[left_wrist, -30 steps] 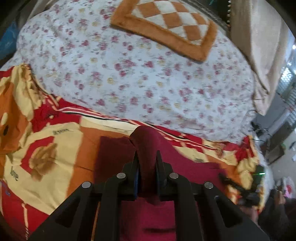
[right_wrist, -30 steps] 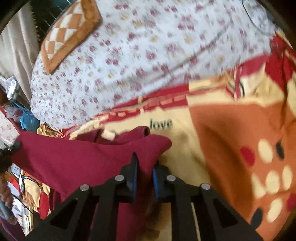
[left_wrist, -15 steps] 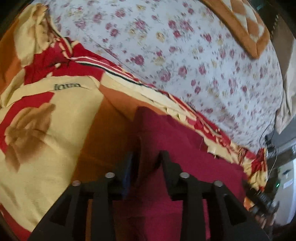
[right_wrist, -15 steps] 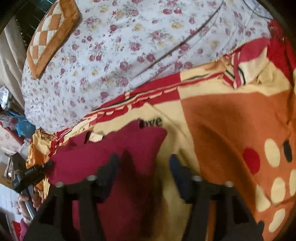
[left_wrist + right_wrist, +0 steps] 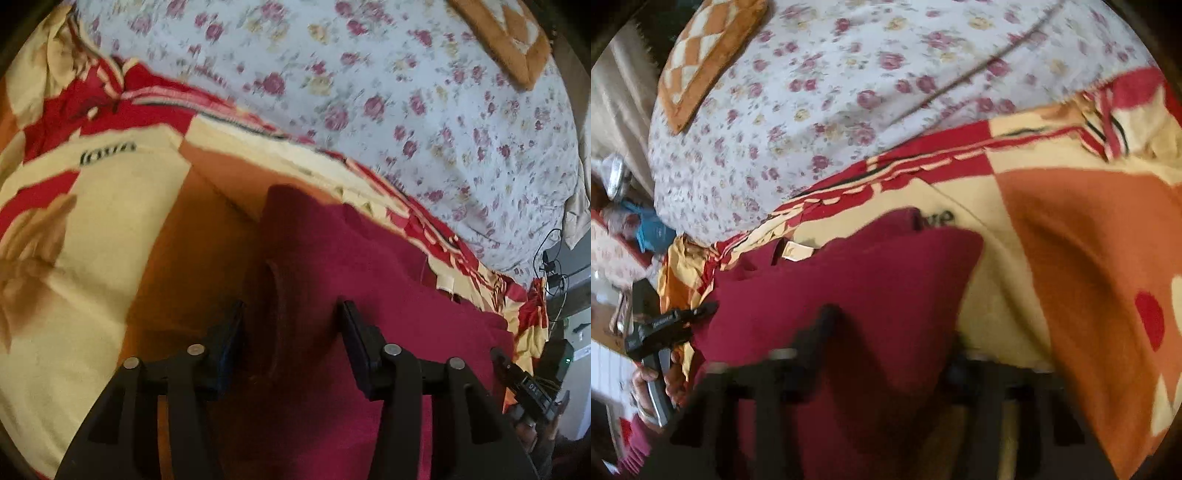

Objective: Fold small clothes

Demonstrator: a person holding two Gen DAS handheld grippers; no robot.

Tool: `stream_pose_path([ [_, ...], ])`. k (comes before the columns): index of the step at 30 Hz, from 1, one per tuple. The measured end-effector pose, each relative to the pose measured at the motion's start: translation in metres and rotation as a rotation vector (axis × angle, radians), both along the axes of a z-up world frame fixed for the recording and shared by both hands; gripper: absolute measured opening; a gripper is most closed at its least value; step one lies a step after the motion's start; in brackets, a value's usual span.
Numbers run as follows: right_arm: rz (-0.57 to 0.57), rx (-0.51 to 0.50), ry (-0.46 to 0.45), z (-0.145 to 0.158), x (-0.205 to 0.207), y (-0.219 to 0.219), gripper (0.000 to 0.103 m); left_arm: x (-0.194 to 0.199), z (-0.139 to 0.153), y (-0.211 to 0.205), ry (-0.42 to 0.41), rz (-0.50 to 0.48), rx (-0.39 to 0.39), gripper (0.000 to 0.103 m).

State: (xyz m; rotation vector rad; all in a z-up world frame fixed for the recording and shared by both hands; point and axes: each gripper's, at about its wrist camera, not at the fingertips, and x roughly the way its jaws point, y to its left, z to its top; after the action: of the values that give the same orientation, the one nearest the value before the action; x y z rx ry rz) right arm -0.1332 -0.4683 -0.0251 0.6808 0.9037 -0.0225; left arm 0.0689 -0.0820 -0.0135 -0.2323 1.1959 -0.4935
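A dark red garment (image 5: 369, 280) lies flat on a patterned red, orange and cream blanket (image 5: 96, 221). My left gripper (image 5: 291, 314) is open above the garment's left edge, where a raised fold sits between the jaws. In the right wrist view the same garment (image 5: 857, 280) lies with its right corner near the word "love". My right gripper (image 5: 890, 339) is open and blurred, just above the garment's right part. The left gripper also shows in the right wrist view (image 5: 672, 325), held by a hand at the garment's far end.
Beyond the blanket (image 5: 1071, 240) lies a white floral sheet (image 5: 369, 74) with an orange checkered cushion (image 5: 705, 55) on it. Cables and a black device (image 5: 554, 266) are at the bed's right end. Blue clutter (image 5: 650, 229) sits left of the bed.
Both grippers were shut on the raised garment one second ago. They lowered it onto the blanket and opened, and the garment now lies flat.
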Motion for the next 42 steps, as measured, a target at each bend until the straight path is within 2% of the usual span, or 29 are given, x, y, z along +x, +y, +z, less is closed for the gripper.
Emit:
stream_pose_path([
  [1, 0.008, -0.034, -0.006, 0.003, 0.001, 0.003, 0.029, 0.000, 0.002, -0.004, -0.011, -0.006, 0.008, 0.018],
  [2, 0.016, -0.079, -0.015, 0.008, 0.003, 0.007, 0.025, 0.001, 0.004, -0.006, -0.022, -0.004, 0.020, 0.009],
  [3, 0.023, -0.122, -0.023, 0.014, 0.005, 0.010, 0.017, 0.001, 0.010, -0.009, -0.046, 0.007, 0.025, 0.007],
  [4, 0.029, -0.155, -0.039, 0.022, 0.007, 0.012, 0.015, 0.002, 0.013, -0.011, -0.061, 0.013, 0.023, 0.005],
  [12, 0.008, -0.284, -0.154, 0.077, 0.035, -0.003, 0.014, 0.004, 0.056, -0.006, -0.229, 0.055, -0.114, 0.003],
  [15, -0.001, -0.332, -0.187, 0.084, 0.049, -0.006, 0.014, 0.004, 0.048, -0.012, -0.275, 0.079, -0.084, 0.003],
  [17, 0.010, -0.370, -0.185, 0.077, 0.060, -0.005, 0.014, 0.011, 0.029, -0.018, -0.223, 0.085, -0.044, 0.003],
  [18, 0.014, -0.381, -0.156, 0.067, 0.066, -0.004, 0.014, 0.015, 0.018, -0.020, -0.175, 0.088, -0.023, 0.003],
  [20, 0.022, -0.358, -0.055, 0.039, 0.078, -0.008, 0.014, 0.022, -0.008, -0.018, -0.053, 0.109, 0.014, 0.013],
  [21, 0.019, -0.335, 0.006, 0.024, 0.080, -0.011, 0.014, 0.022, -0.009, -0.013, -0.050, 0.116, -0.012, 0.015],
  [23, 0.007, -0.276, 0.024, 0.011, 0.075, -0.018, 0.015, 0.024, -0.007, -0.010, -0.041, 0.106, -0.018, 0.022],
  [24, -0.005, -0.248, 0.017, 0.011, 0.071, -0.022, 0.017, 0.026, -0.006, -0.007, -0.031, 0.103, -0.017, 0.023],
  [27, -0.051, -0.215, 0.029, 0.019, 0.063, -0.033, 0.031, 0.027, -0.003, -0.002, -0.007, 0.110, -0.031, 0.023],
  [29, -0.071, -0.209, 0.003, 0.031, 0.053, -0.037, 0.032, 0.024, 0.003, 0.003, -0.009, 0.119, -0.038, 0.023],
  [32, -0.060, -0.233, 0.005, 0.043, 0.041, -0.035, 0.038, 0.013, 0.019, 0.010, -0.054, 0.132, -0.021, 0.023],
  [36, -0.022, -0.204, 0.022, 0.045, 0.019, -0.028, 0.059, -0.008, 0.037, 0.012, -0.094, 0.093, 0.001, 0.023],
  [39, 0.019, -0.163, 0.038, 0.041, 0.002, -0.017, 0.065, -0.025, 0.041, 0.015, -0.096, 0.073, -0.007, 0.023],
  [40, 0.024, -0.153, 0.042, 0.039, -0.001, -0.015, 0.069, -0.031, 0.039, 0.015, -0.083, 0.072, -0.011, 0.023],
  [42, 0.026, -0.145, 0.062, 0.030, -0.003, -0.008, 0.071, -0.045, 0.033, 0.017, -0.051, 0.067, -0.024, 0.023],
])
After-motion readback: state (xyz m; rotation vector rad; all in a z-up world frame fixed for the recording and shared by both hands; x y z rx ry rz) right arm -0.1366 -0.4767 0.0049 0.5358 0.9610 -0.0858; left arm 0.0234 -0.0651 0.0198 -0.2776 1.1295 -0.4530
